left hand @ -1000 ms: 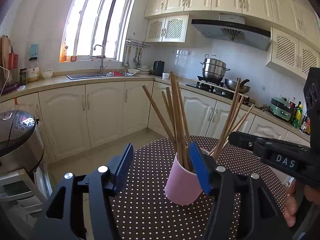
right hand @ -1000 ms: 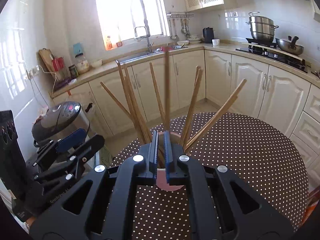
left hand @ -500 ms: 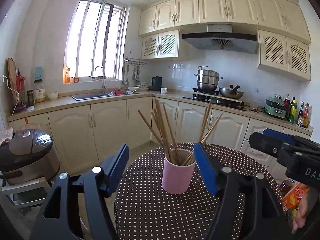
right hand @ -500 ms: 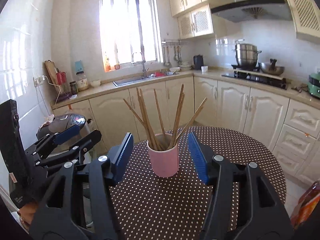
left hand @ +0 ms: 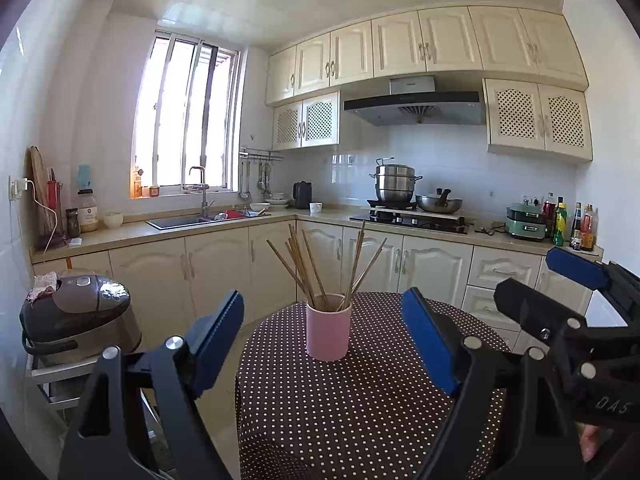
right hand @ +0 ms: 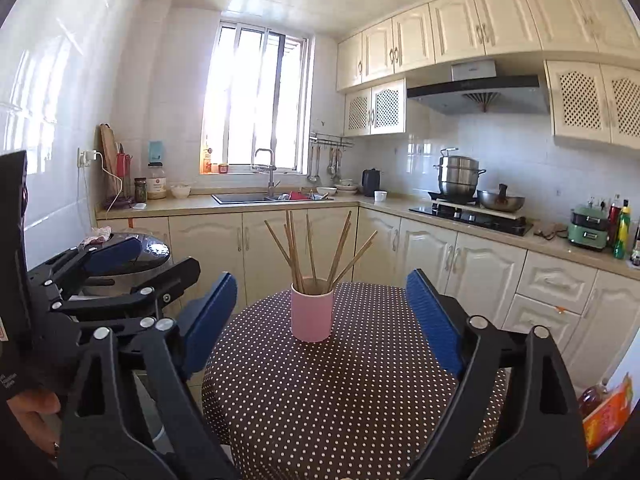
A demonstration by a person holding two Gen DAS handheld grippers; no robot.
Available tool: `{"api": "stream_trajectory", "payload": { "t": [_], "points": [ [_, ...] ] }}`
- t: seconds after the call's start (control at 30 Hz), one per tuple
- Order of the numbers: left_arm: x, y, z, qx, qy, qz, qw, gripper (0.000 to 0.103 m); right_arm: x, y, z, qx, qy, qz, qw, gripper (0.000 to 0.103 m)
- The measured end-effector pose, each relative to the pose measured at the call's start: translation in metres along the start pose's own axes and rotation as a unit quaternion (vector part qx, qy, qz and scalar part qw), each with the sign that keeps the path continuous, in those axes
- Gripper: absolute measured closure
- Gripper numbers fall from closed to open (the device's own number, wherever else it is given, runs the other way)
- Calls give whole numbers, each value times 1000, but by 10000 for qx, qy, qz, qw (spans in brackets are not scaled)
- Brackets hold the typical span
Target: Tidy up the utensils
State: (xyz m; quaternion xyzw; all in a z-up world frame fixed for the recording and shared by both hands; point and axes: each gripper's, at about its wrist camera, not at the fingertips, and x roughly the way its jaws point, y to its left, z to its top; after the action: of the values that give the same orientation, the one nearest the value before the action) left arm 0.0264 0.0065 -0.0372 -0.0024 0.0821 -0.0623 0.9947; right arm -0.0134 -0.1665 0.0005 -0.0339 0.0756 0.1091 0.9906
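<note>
From the left wrist camera, the left gripper (left hand: 322,344) has its two blue pads wide apart and holds nothing. A pink cup (left hand: 328,327) stands upright on the round table (left hand: 360,420) with the dotted cloth, out in front of the gripper and not touching it. The chopsticks (left hand: 320,268) stand in the cup and lean out to all sides like a fan. The right gripper (left hand: 560,292) shows at the right edge, apart from the cup too. A rice cooker (left hand: 76,312) sits on a stand to the left of the table.

From the right wrist camera, the right gripper (right hand: 320,316) is also wide apart and empty. The cup (right hand: 311,309) sits on the table (right hand: 340,400) in front of it, well clear of both pads. The chopsticks (right hand: 316,248) all stick up out of the cup. I see none lying on the cloth. The left gripper (right hand: 120,268) shows at the left side, apart as well.

The job looks about done. What could go wrong? The cup is tall and narrow, and the sticks poke out far. If a gripper swings across low, it could hit a leaning stick and tip the cup over. Then the sticks would spill and roll off the round table.
</note>
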Motion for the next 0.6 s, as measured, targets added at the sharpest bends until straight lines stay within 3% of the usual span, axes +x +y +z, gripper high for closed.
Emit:
{"api": "stream_trajectory", "payload": {
  "t": [0.33, 0.6],
  "points": [
    [-87, -13, -3, 83, -488, 151, 9987, 23, -70, 12, -5, -128, -376, -215, 9990, 14],
    [-125, -23, 5, 201, -860, 258, 9958, 23, -101, 14, -3, -49, -751, -244, 9969, 11]
  ]
}}
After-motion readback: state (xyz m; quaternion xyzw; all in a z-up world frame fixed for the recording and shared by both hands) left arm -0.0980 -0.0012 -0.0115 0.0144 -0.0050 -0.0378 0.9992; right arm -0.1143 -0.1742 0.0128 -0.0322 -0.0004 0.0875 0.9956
